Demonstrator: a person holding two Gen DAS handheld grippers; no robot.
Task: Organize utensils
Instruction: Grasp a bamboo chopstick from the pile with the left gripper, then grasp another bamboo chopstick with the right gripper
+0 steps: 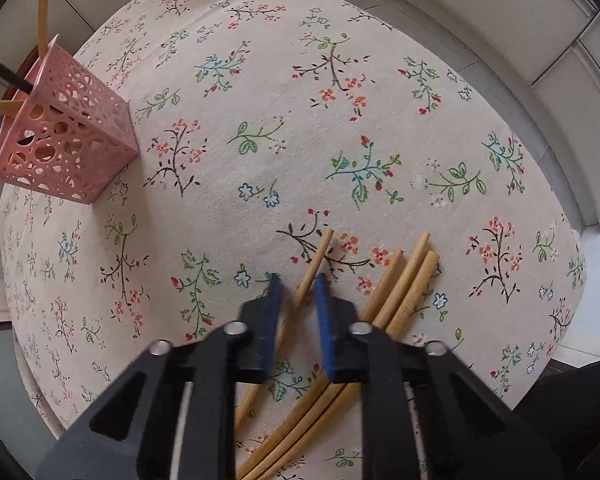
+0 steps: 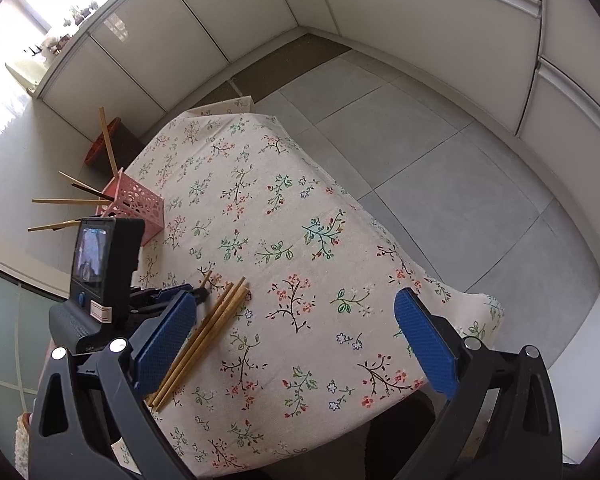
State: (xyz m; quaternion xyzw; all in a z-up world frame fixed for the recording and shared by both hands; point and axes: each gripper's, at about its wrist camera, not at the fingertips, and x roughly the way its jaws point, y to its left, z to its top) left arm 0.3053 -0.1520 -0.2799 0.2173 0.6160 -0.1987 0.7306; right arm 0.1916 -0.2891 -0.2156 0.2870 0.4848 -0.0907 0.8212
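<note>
Several wooden chopsticks (image 1: 404, 292) lie on the floral tablecloth (image 1: 260, 120). One separate chopstick (image 1: 314, 266) runs between the blue pads of my left gripper (image 1: 298, 282), whose jaws stand a little apart around it, low over the cloth. A pink perforated holder (image 1: 66, 136) stands at the far left with several chopsticks sticking out. In the right wrist view the chopstick bundle (image 2: 204, 336) lies by the left gripper (image 2: 202, 294), and the holder (image 2: 134, 204) stands behind. My right gripper (image 2: 296, 340) is wide open and empty above the table.
The table (image 2: 260, 220) is small; its edges drop to a grey tiled floor (image 2: 440, 152). White cabinets (image 2: 420, 8) line the walls. A red-brown bin (image 2: 104, 144) stands on the floor behind the holder.
</note>
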